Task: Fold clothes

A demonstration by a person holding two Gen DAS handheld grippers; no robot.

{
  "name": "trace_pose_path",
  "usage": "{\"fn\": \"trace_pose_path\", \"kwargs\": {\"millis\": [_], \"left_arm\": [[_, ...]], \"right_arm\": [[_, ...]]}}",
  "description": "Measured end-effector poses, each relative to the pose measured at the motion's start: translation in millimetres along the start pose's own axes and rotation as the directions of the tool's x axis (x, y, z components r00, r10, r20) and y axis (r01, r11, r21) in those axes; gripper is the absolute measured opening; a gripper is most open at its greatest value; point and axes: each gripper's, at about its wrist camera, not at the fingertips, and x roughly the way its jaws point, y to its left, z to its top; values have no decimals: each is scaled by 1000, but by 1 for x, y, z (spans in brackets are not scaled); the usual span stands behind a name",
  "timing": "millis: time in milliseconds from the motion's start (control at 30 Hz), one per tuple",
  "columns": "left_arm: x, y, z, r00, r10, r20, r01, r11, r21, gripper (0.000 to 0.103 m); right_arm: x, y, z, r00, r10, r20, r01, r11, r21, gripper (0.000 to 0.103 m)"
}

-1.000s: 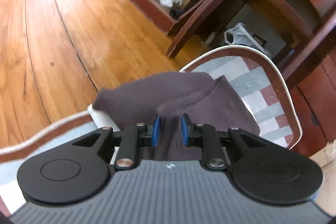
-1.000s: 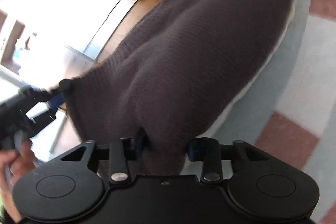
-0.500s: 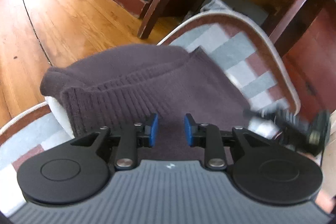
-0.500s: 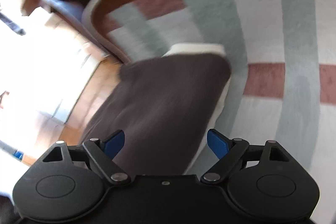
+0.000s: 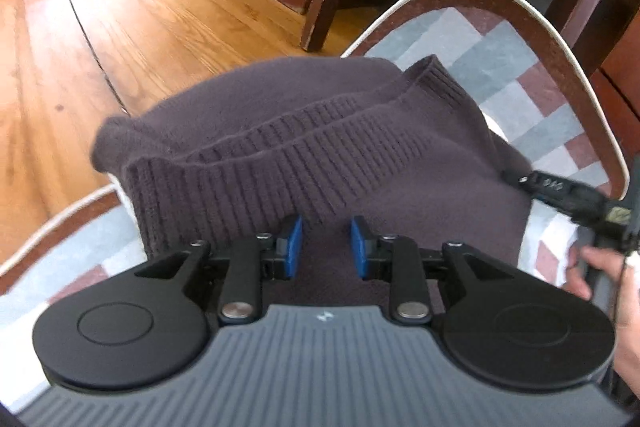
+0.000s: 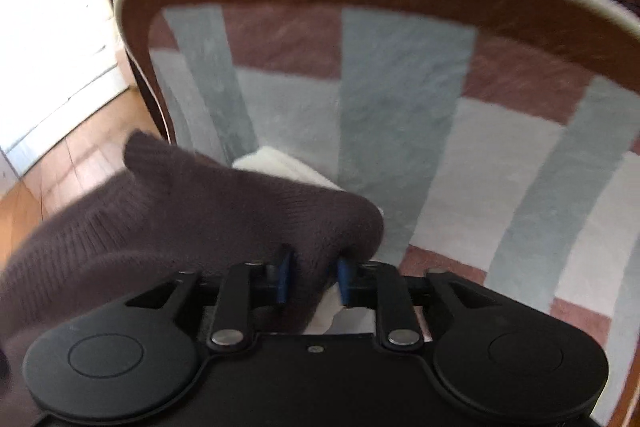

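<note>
Left wrist view: left gripper [image 5: 325,247] opening, jaws apart over the dark sweater [image 5: 320,131], gripping nothing; right gripper [image 6: 310,277] closing, sweater corner between its pads. Sweater lies on the rug [image 6: 460,131].

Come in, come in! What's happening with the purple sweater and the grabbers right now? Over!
Left hand-held gripper opening over the sweater. Right hand-held gripper closing on its corner. Sweater bunched on the rug. Nothing in the way.

white cloth [image 6: 280,163] mostly hidden under the dark sweater [image 6: 180,203]
</note>
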Motion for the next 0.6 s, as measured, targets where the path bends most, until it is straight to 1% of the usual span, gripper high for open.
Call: {"fn": "trace_pose_path", "kwargs": {"millis": [67,100,133,167,200,233,267,300,400,467,533,600], "left_arm": [[-28,-5,-4,999,-24,30,25,1000,-10,63],[-43,-9,-8,998,-23,50,24,1000,-9,69],[-58,-12,-12,997,-17,72,18,1000,-4,72],[-73,-15,-17,996,-6,84,5,1000,3,72],[-85,-19,-22,996,0,86,-1,1000,9,73],[-96,-22,-26,997,1,82,-2,1000,10,77],[-106,-24,-32,997,5,76,-6,1000,5,80],[-115,-25,-38,997,11,71,-11,1000,0,82],[-140,-34,-57,997,67,47,-68,998,8,83],[-154,-41,-70,993,110,32,-110,994,18,87],[-168,-45,-80,992,123,20,-123,992,12,89],[-180,-51,-86,993,121,1,-121,993,10,91]], "right_arm": [[-34,7,-3,999,-43,31,41,998,49,40],[-52,11,-6,998,-41,48,37,997,68,53],[-72,15,-12,998,0,69,-5,997,78,58],[-91,20,-18,996,29,90,-36,997,73,64],[-108,28,-24,993,40,109,-45,998,47,64],[-121,36,-30,992,46,115,-48,999,18,64],[-129,44,-36,994,44,97,-42,999,-15,64],[-137,50,-41,996,47,73,-45,998,-36,64],[-163,59,-55,994,103,-18,-104,994,-43,64],[-176,67,-63,992,119,-49,-123,989,-78,64],[-194,76,-70,990,118,-73,-127,983,-132,65],[-215,81,-75,989,120,-91,-135,975,-175,67]]}}
